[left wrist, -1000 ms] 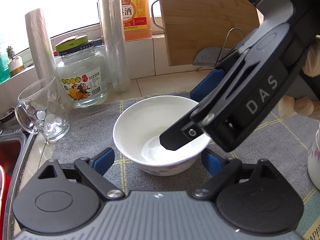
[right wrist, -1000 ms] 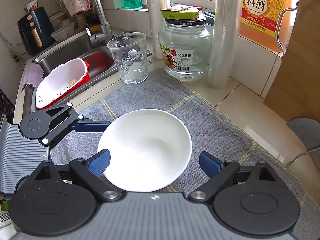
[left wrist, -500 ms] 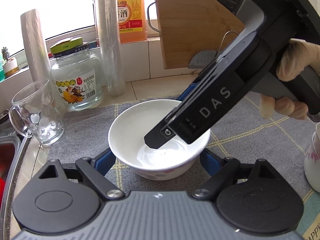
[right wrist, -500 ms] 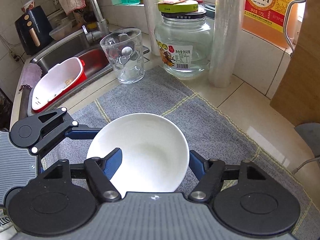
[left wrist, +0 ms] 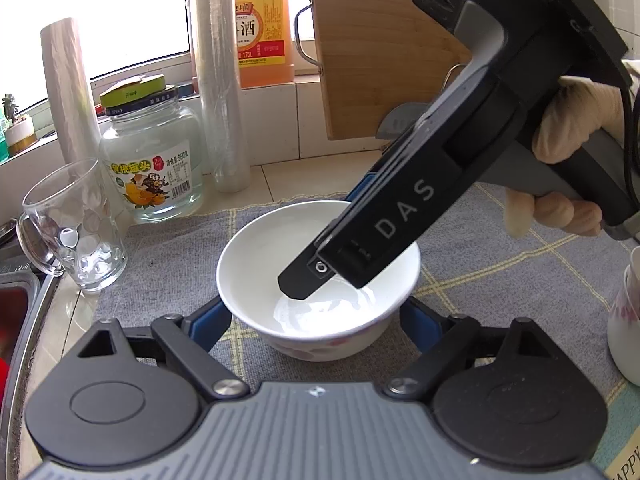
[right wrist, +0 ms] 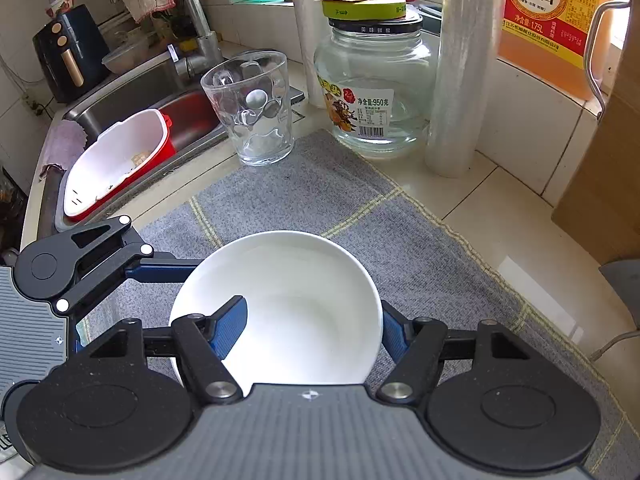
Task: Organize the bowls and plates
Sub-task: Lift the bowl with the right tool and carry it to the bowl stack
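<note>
A white bowl point(left wrist: 276, 264) with a floral pattern outside stands on a grey checked mat point(left wrist: 160, 252); it also shows in the right wrist view point(right wrist: 304, 304). My left gripper point(left wrist: 316, 320) is open, its blue fingers low on either side of the bowl. My right gripper point(right wrist: 314, 330) is open and reaches down over the bowl, left finger point(right wrist: 230, 330) inside it, right finger outside the rim. In the left wrist view the right gripper's body point(left wrist: 404, 216) hangs over the bowl.
A glass mug point(left wrist: 72, 228), a glass jar point(left wrist: 154, 160), two film rolls point(left wrist: 220, 80), a cooking wine bottle point(left wrist: 262, 28) and a wooden board point(left wrist: 384, 48) stand behind. A white floral vessel point(left wrist: 626, 320) is at right. The sink with a red-white basket point(right wrist: 116, 160) lies at left.
Both grippers have closed in on the bowl. The right gripper moved lower and its left finger went inside the rim. The left fingers now straddle the bowl's base.
</note>
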### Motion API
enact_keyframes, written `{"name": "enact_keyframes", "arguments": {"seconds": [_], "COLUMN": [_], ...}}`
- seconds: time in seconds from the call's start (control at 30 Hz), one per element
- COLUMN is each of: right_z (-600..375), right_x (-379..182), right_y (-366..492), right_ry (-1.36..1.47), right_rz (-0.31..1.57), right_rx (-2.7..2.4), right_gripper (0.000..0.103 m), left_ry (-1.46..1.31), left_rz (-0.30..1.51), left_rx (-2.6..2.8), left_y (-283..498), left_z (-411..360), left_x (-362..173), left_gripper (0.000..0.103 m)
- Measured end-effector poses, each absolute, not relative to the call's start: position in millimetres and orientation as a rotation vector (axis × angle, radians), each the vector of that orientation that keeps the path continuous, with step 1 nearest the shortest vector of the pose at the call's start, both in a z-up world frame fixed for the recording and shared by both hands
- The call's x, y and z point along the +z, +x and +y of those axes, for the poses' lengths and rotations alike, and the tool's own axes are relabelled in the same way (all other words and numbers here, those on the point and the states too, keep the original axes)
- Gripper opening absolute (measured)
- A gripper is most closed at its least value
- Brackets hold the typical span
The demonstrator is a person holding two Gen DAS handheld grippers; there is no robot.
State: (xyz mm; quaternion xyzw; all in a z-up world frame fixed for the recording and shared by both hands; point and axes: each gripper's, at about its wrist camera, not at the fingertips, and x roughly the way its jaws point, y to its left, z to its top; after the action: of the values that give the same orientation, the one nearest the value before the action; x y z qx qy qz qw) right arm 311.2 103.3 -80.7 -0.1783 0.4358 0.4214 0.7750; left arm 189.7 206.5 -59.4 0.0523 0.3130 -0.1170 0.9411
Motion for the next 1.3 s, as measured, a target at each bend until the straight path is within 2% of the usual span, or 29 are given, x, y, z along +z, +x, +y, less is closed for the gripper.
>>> {"name": "enact_keyframes", "arguments": {"seconds": [0.77, 1.3], "right_z": [96, 61], "right_x": [-78, -43], "right_y": [305, 263], "right_ry": [-0.387, -0.326], "right_rz": [0.936, 0.911], "right_rx": [0.900, 0.892], "right_gripper": [0.075, 0.075], "left_ry": [0.025, 0.110], "left_rz": [0.651, 0.626], "left_rx": [-0.292, -0.346], "left_y": [187, 150], "left_z": [211, 185], "left_x": [-56, -28], "left_gripper": [0.091, 0.091]}}
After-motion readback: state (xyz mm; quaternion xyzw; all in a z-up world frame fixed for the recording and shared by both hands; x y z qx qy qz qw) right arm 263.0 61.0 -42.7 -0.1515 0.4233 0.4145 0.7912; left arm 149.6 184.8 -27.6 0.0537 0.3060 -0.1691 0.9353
